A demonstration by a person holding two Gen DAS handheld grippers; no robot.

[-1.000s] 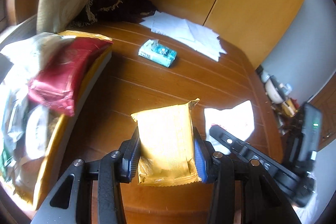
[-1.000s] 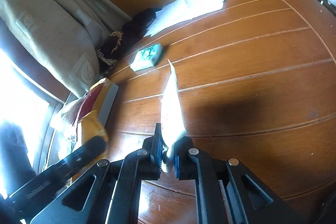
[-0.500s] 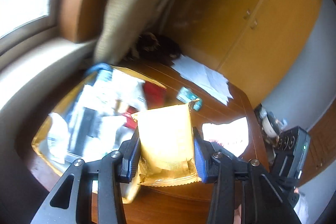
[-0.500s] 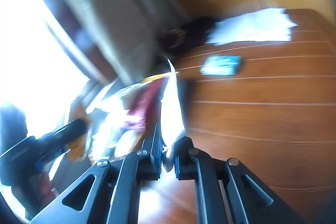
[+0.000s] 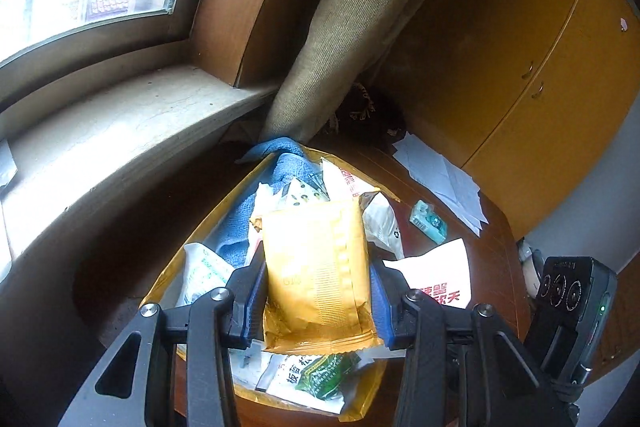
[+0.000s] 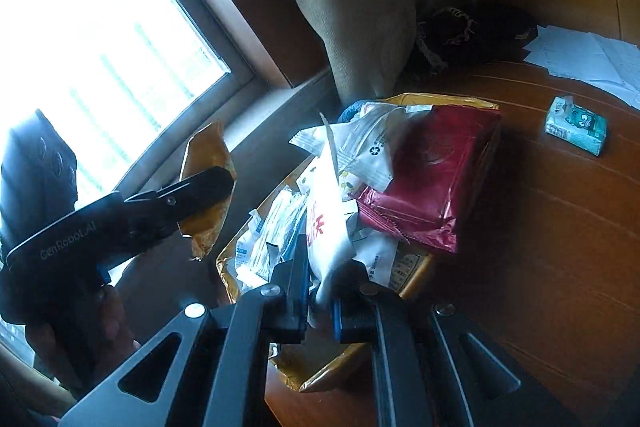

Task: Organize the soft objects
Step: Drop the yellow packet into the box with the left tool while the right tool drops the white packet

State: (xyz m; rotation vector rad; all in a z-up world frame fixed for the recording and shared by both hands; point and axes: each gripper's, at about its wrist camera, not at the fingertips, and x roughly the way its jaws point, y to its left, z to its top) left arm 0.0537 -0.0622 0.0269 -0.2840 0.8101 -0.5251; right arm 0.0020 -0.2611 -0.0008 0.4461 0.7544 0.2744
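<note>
Both grippers have swung from the table to over the box [image 5: 362,409]. Left gripper [image 5: 318,301] clamps the yellow pouch [image 5: 316,267], right gripper [image 6: 320,301] pinches the white packet [image 6: 326,223]; lower each before releasing.

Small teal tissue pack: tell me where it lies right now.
The small teal tissue pack lies alone on the wooden table, at the right of the right wrist view, between the tray of packets and the white papers.
</note>
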